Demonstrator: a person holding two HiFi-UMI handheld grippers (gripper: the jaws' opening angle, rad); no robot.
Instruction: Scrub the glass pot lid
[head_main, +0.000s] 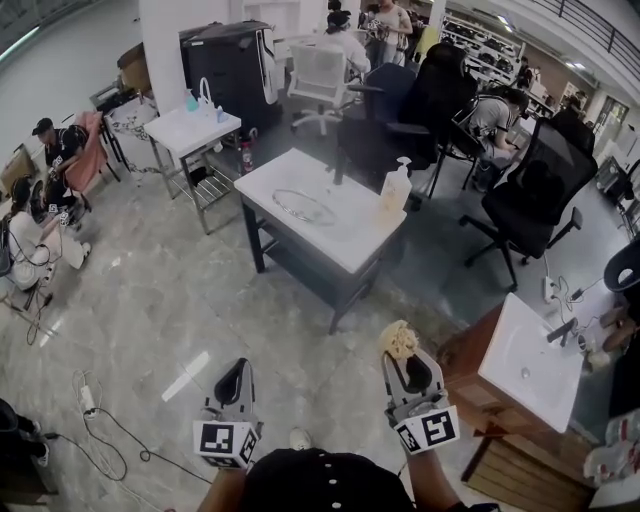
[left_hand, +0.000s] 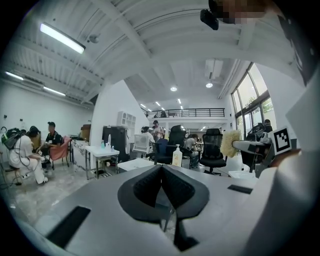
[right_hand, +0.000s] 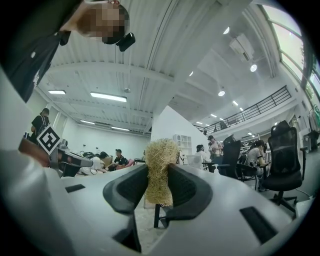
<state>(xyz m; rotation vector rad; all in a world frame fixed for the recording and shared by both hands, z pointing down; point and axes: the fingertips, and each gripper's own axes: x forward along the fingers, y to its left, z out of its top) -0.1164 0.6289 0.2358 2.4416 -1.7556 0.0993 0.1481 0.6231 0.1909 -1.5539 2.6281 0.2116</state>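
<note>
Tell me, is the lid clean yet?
Not yet. Done: the right gripper has the scrubber clamped. In hand: both grippers are out over the floor, the left gripper shut and empty. Left: the lid lies untouched on the white table beside a soap bottle, so all the scrubbing remains.

Just ahead of the person's dark top (head_main: 325, 480), which seems to carry small pale dots, the left gripper (head_main: 236, 368) and right gripper (head_main: 408, 362) are pale grey shells with black ribbed pads (left_hand: 142, 189), each backed nearest that top by a white marker cube (head_main: 226, 441) printed with black squares.
</note>
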